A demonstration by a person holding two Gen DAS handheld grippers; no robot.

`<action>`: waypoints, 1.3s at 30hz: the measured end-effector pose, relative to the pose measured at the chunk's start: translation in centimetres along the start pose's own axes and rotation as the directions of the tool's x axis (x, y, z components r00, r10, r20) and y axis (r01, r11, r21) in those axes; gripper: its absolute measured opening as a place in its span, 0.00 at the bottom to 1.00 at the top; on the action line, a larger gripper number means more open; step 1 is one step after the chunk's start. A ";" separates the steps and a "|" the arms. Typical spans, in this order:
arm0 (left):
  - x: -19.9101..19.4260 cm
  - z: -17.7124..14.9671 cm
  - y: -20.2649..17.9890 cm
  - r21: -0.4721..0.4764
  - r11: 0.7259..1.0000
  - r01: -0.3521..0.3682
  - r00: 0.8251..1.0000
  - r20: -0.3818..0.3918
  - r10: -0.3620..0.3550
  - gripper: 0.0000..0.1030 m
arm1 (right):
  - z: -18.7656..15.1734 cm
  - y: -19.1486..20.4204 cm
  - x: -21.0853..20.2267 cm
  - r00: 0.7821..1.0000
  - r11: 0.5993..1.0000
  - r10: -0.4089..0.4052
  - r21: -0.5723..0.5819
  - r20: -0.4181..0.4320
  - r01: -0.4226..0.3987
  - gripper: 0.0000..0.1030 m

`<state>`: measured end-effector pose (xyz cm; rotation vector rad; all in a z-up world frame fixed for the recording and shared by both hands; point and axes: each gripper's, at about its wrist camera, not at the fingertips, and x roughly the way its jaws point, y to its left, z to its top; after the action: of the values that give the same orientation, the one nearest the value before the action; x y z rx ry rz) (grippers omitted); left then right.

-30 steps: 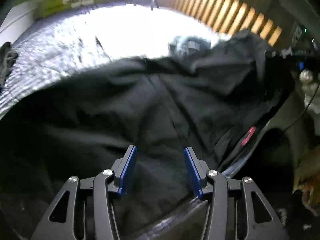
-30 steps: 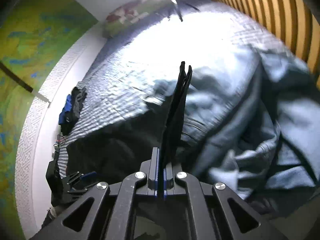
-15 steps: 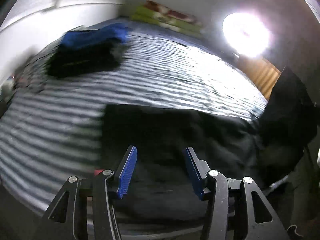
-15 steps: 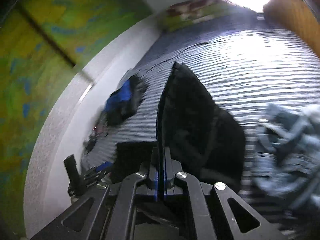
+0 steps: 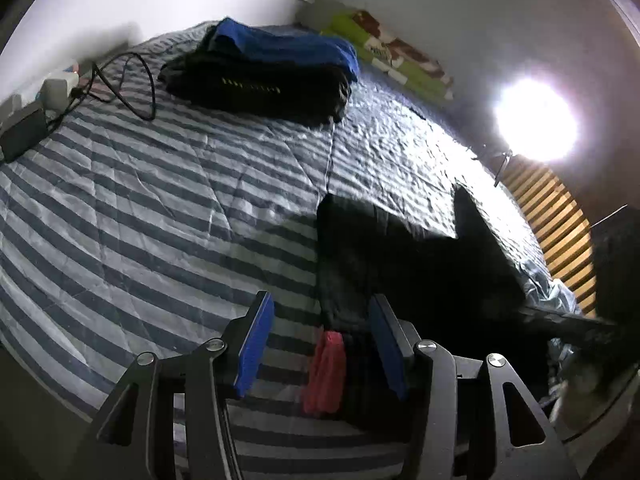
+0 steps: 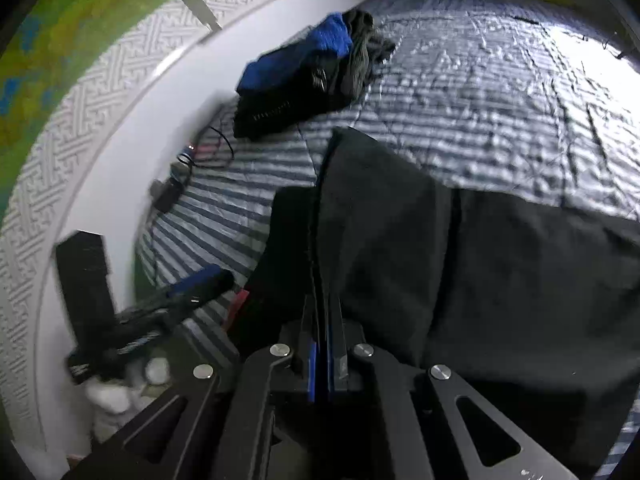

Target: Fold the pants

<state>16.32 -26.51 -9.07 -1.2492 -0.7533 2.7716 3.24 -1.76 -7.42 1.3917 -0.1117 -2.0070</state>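
Observation:
Black pants [image 5: 404,264] lie spread on the striped bedcover [image 5: 160,216], with a red patch [image 5: 326,372] at their near left corner. My left gripper [image 5: 320,340] hovers open just above that corner, the red patch between its blue pads and nothing clamped. In the right wrist view my right gripper [image 6: 320,300] is shut on an edge of the black pants [image 6: 460,264], which rises along the fingers and drapes off to the right. The left gripper [image 6: 192,284] shows there at lower left, blurred.
A pile of folded black and blue clothes [image 5: 276,68] sits at the far side of the bed. Cables and a charger [image 5: 76,92] lie at the far left by the white wall. A bright lamp [image 5: 534,120] and wooden slats [image 5: 560,224] stand right.
Both grippers swung left across the bed. The right one carried the pants edge along and the cloth now lies flatter. The left one came down over the corner with the red patch.

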 end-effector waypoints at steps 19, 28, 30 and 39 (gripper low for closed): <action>-0.8 -0.3 0.0 -0.017 1.000 -0.017 1.000 0.026 0.017 0.52 | 1.0 2.1 0.6 0.990 0.990 0.138 -0.007 -0.014 -0.138 0.35; -2.9 -1.0 -4.3 0.092 0.994 -0.054 0.996 0.075 0.047 0.52 | -4.2 -7.4 -13.4 0.954 0.961 0.245 0.084 0.175 -0.263 0.42; -2.8 -1.5 -6.8 0.115 0.993 -0.007 0.998 0.059 0.000 0.52 | -5.7 -11.1 -14.8 0.955 0.954 0.222 0.157 0.196 -0.254 0.42; 3.1 -3.5 -15.9 0.265 0.964 0.024 0.987 -0.161 0.020 0.52 | -9.9 -20.6 -12.7 0.988 0.952 0.102 0.276 0.118 -0.132 0.42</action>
<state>13.73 -10.35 -6.40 -1.3921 -0.3553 2.6152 4.31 24.22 -10.37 1.4159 -0.5346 -2.0200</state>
